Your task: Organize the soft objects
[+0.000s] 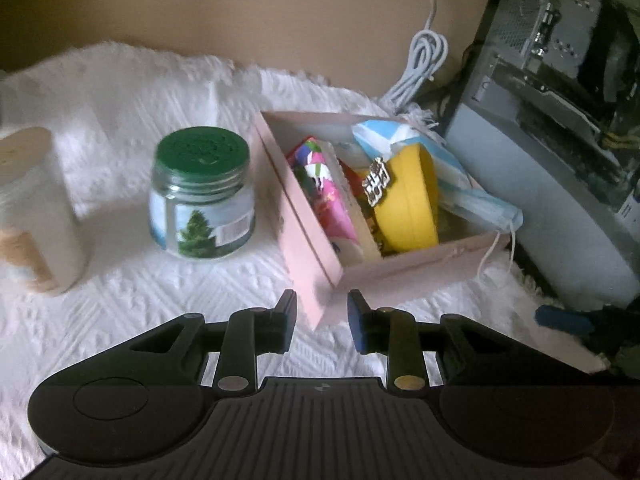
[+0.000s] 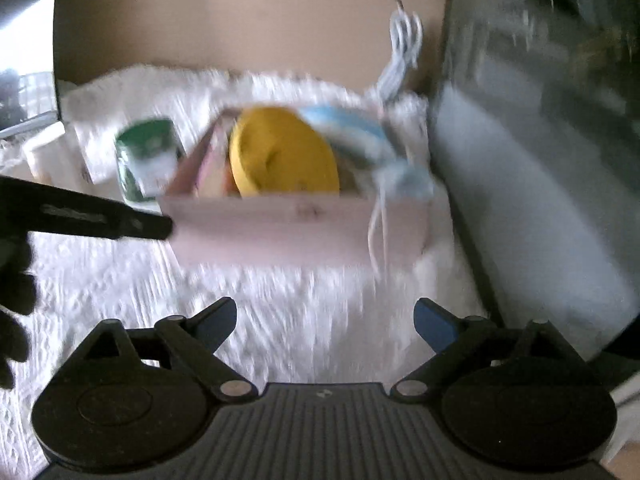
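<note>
Left claw (image 1: 322,320): jaws part-open, straddling the near corner of the pale pink cardboard box (image 1: 312,256), pads not seen pressing on it; holds nothing. Right claw (image 2: 325,322): jaws spread wide, empty, over the white textured towel (image 2: 280,300) on the worktop, short of the box's near wall. Right view badly blurred.

Box contents: yellow round soft pouch (image 1: 408,204) standing on edge; blue-and-white face mask (image 1: 452,168) draped over the right rim, ear loops hanging outside; colourful pink packet (image 1: 320,184) against the left wall.

Risks (judgement):
- Dangling loops could snag a claw and drag the mask out.
- Nudging the corner could slide the light box on the towel.
- Green-lidded glass jar (image 1: 202,200), just beside the box, could be knocked.

Count: one box, one pouch, one mask, one packet, one jar, one white cylindrical container (image 1: 36,216) at left.
</note>
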Tool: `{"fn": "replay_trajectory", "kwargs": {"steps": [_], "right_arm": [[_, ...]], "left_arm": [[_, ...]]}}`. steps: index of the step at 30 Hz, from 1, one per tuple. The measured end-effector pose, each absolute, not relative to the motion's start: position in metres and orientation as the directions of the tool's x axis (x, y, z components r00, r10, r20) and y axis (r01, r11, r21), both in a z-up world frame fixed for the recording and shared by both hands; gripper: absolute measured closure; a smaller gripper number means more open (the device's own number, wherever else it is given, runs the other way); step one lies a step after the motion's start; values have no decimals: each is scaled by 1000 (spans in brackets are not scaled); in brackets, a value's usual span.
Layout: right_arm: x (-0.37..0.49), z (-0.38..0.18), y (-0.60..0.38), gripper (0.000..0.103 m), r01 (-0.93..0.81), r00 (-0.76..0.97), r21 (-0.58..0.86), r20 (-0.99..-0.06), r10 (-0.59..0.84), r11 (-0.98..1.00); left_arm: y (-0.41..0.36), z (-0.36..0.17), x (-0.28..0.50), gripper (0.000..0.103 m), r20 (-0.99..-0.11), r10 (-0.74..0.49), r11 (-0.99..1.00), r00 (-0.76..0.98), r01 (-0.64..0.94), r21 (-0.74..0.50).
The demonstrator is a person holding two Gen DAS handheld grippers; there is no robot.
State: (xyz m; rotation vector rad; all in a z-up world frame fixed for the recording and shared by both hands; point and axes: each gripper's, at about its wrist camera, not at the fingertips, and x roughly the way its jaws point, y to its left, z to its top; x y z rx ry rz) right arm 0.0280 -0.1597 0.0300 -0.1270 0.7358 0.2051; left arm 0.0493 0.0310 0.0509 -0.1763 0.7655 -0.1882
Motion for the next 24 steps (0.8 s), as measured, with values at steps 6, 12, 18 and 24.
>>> {"fn": "replay_trajectory", "kwargs": {"steps": [6, 12, 18, 24], "right_arm": [[41, 12, -161, 5, -205, 694, -2, -706, 144, 979], [40, -2, -163, 0, -194, 720, -27, -683, 123, 981], [43, 0, -165, 0, -213, 718, -29, -682, 137, 977], [43, -9, -168, 0, -202, 779, -29, -611, 143, 979]], "left_arm": [[-2, 24, 8, 72, -655, -113, 994, 747, 80, -81], [-10, 11, 6, 72, -650, -79, 997, 756, 43, -71], [-12, 6, 8, 72, -625, -59, 997, 778, 16, -74], [-15, 5, 5, 72, -607, -49, 998, 793, 16, -60]]}}
